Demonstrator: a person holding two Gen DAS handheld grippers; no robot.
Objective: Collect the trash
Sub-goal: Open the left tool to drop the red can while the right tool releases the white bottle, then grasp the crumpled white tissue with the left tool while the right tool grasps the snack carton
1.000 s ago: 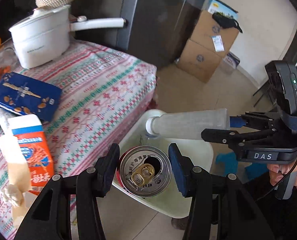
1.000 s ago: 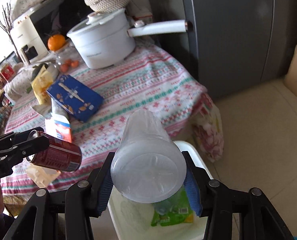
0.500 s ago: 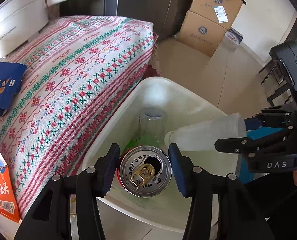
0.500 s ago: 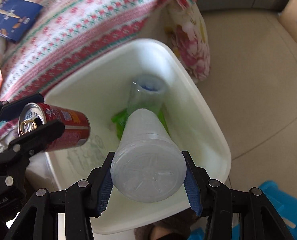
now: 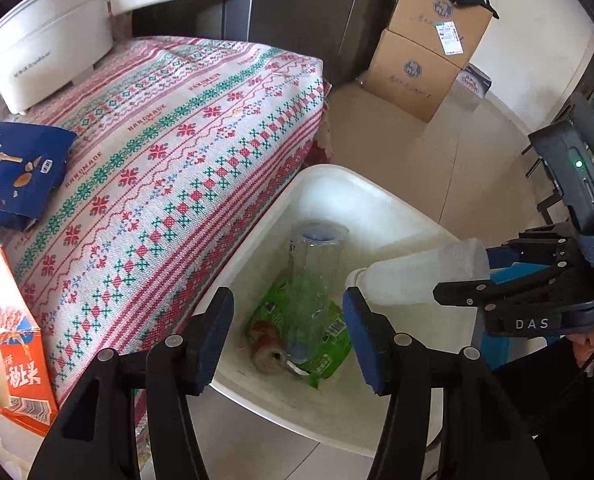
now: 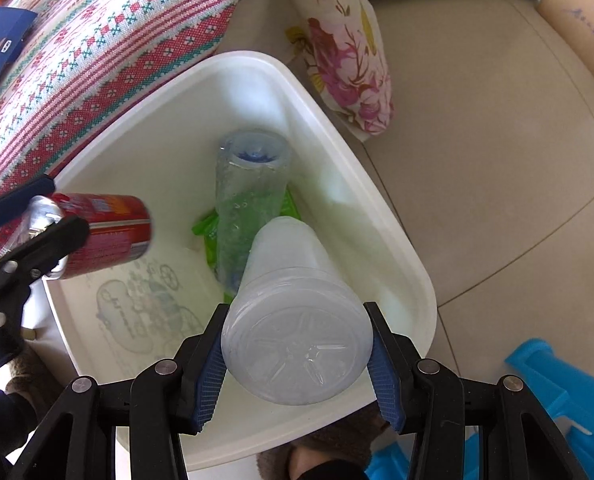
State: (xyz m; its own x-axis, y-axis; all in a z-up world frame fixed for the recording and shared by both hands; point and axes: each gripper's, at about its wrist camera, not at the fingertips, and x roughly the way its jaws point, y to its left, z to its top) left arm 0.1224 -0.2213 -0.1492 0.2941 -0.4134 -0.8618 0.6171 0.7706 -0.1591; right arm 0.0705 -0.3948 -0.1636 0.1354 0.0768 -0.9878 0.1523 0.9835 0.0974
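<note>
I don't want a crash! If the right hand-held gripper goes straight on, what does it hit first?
Probably the clear bottle lying in the white bin, touched first by the frosted bottle it holds; depth is unclear.

"DAS" stands in pale letters on the black body of the right gripper, to the right of the left tool's fingers. "HANDMADE" repeats along the bands of the tablecloth ahead-left. Print on the orange carton and cardboard boxes is not legible.
</note>
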